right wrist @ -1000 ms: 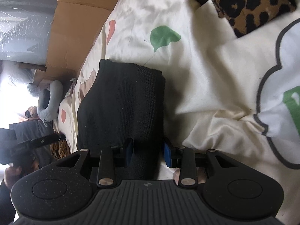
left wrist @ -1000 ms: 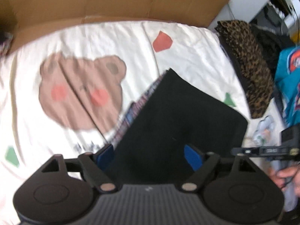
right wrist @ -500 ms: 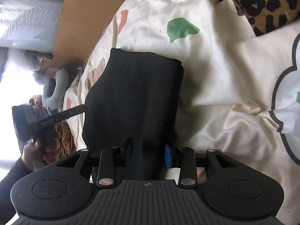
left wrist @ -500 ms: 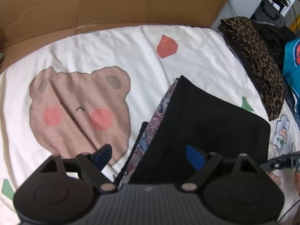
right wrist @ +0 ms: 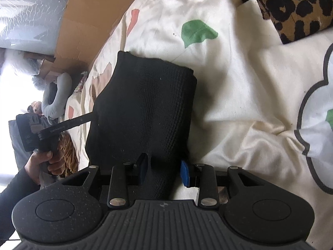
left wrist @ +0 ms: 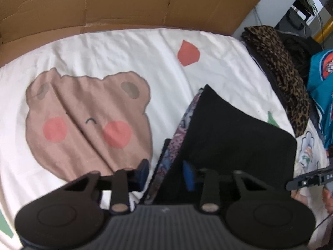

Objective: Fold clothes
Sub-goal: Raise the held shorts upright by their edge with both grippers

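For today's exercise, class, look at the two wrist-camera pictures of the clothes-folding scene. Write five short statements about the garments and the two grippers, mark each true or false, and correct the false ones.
1. The right gripper has the folded black garment between its fingers. True.
2. The black garment lies spread out flat in one layer. False: it is folded into a thick bundle.
3. A patterned garment shows along the black one's edge. True.
4. The bedsheet is plain white. False: it carries a bear print.
5. The left gripper points at an empty cardboard box. False: it straddles the garment edges.
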Motion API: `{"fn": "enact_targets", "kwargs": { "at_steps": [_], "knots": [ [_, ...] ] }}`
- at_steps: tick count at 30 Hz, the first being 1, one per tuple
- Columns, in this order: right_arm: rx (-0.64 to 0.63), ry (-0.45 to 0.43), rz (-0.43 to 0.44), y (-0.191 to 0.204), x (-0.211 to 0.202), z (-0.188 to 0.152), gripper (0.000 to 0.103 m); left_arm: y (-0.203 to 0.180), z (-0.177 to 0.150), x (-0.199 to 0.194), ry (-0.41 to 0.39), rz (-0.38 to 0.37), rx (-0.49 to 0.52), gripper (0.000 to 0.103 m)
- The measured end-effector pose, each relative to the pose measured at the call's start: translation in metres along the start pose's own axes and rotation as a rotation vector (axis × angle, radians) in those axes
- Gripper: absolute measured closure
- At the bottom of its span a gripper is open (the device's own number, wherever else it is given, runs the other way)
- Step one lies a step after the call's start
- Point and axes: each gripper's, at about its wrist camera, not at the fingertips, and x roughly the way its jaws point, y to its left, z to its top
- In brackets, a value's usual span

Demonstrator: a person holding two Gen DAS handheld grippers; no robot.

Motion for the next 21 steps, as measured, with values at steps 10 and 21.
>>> {"fn": "enact_targets", "kwargs": {
  "at_steps": [10,21],
  "knots": [
    [0.061,-0.037,0.026,-0.004,0.007,-0.006,0.058,0.002,0.004,0.012,0.034,-0.076,-0.032,0.034],
    [0.055,-0.020,0.079,0.007,0.009,-0.005,0.060,0.021,-0.001,0.024,0.076,-0.180,-0.094,0.053]
  ]
}}
